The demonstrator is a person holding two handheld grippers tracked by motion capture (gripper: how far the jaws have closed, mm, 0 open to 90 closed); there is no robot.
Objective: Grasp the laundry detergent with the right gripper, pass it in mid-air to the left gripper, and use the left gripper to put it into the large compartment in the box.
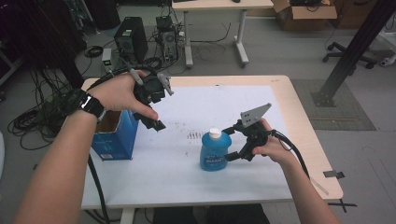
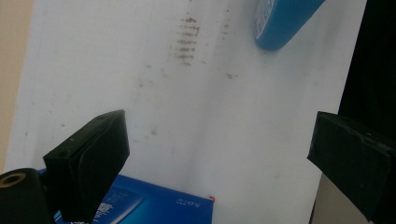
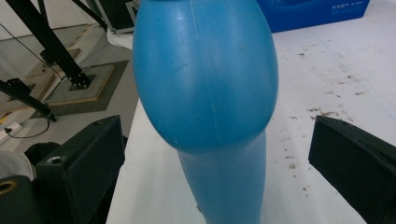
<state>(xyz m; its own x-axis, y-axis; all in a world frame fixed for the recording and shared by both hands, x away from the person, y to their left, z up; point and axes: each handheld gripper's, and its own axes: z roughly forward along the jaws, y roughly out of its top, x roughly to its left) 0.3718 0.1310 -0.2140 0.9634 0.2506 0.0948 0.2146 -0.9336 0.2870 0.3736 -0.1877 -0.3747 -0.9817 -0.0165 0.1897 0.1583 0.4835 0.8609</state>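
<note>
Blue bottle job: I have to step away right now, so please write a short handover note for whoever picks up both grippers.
Right gripper: open, jaws either side of the blue bottle, not yet closed on it.
Left gripper: open, holding nothing, raised above the white mat near the open blue box.
Bottle: upright on the mat, white cap on.
Done: right gripper lined up.
Left: close on the bottle, lift it; the box looks the likely destination.

— Any writing you can read?
— Very little. The blue plastic bottle with the white cap (image 1: 215, 150) carries a label with white lettering, too blurred to make out.
— And the blue cardboard box (image 2: 154, 204)?
— Small white print near its corner, upside down and illegible.
</note>
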